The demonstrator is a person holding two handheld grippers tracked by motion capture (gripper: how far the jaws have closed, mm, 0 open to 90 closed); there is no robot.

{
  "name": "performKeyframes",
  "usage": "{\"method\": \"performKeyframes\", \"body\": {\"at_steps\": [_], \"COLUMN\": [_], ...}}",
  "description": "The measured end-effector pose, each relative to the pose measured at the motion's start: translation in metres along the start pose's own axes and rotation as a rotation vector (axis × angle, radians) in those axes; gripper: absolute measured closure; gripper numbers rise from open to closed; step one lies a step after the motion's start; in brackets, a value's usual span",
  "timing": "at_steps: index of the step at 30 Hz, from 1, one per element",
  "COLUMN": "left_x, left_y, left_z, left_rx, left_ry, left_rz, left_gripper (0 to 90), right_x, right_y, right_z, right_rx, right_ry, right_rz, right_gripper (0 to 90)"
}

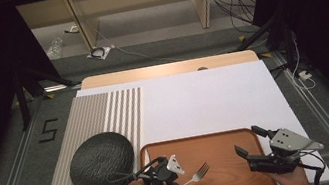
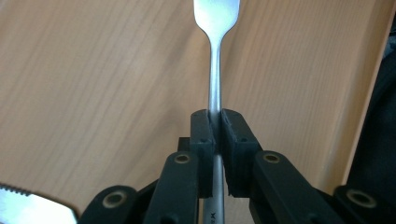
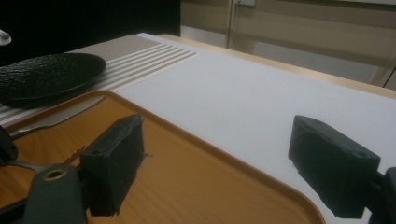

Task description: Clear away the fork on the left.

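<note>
While the left tongs (image 2: 215, 122) clamp the fork (image 2: 215, 56) mid-handle, probably slippery steel, the right tongs (image 3: 233, 163) gape

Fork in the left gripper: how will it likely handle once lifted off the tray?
The fork looks like polished metal, so probably stiff and slippery. The left gripper pinches its narrow handle, tines far ahead, so it may pivot. Over the wooden tray it seems light.

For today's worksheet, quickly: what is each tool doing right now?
Left tool: closed on the silver metal fork.
Right tool: open, holding nothing.
</note>
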State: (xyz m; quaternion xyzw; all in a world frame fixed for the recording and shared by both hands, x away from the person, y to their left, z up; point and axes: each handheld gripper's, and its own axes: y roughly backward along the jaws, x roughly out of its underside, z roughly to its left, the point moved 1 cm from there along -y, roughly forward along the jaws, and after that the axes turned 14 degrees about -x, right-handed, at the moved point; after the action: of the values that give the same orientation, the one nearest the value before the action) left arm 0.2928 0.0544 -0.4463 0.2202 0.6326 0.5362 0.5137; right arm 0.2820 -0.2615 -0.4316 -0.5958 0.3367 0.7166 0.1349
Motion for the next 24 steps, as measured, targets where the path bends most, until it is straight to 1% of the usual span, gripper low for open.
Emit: {"method": "performKeyframes", "body": {"at_steps": [5,9,10,11,13,15,16,19,23,24], "left_x": [0.003,0.004,0.005,0.005,0.005,0.007,0.007,0.009,0.010,0.011], "left_y": [-0.004,-0.007,-0.009,-0.010,-0.011,-0.013,-0.013,-0.014,-0.016,-0.018], "left_z": [-0.005,-0.009,-0.013,-0.014,-0.015,-0.016,-0.016,-0.016,-0.017,-0.017], "left_rx": [0.021,0.029,0.039,0.041,0.045,0.052,0.052,0.051,0.049,0.052], "left_ry": [0.001,-0.007,-0.019,-0.022,-0.023,-0.024,-0.025,-0.022,-0.027,-0.029], "left_rz": [0.019,0.035,0.048,0.055,0.060,0.072,0.078,0.084,0.095,0.101], "left_gripper": [83.5,83.5,83.5,83.5,83.5,83.5,83.5,83.5,83.4,83.3], "right_x": [0.000,0.000,0.000,0.000,0.000,0.000,0.000,0.000,0.000,0.000], "right_y": [0.000,0.000,0.001,0.001,0.000,0.001,0.000,0.000,0.001,0.000], "right_z": [0.000,0.000,0.000,0.001,0.000,0.000,0.000,0.000,0.000,0.001], "right_rx": [0.001,0.000,0.002,0.001,-0.001,0.002,0.000,-0.002,0.000,-0.003], "right_ry": [0.001,-0.001,-0.001,0.000,0.001,-0.002,-0.002,0.002,0.002,0.002], "right_rz": [0.000,0.004,0.017,0.014,0.008,0.015,0.003,-0.002,0.016,-0.002], "right_gripper": [19.3,19.2,19.3,19.3,19.3,19.3,19.3,19.3,19.3,19.3]}}
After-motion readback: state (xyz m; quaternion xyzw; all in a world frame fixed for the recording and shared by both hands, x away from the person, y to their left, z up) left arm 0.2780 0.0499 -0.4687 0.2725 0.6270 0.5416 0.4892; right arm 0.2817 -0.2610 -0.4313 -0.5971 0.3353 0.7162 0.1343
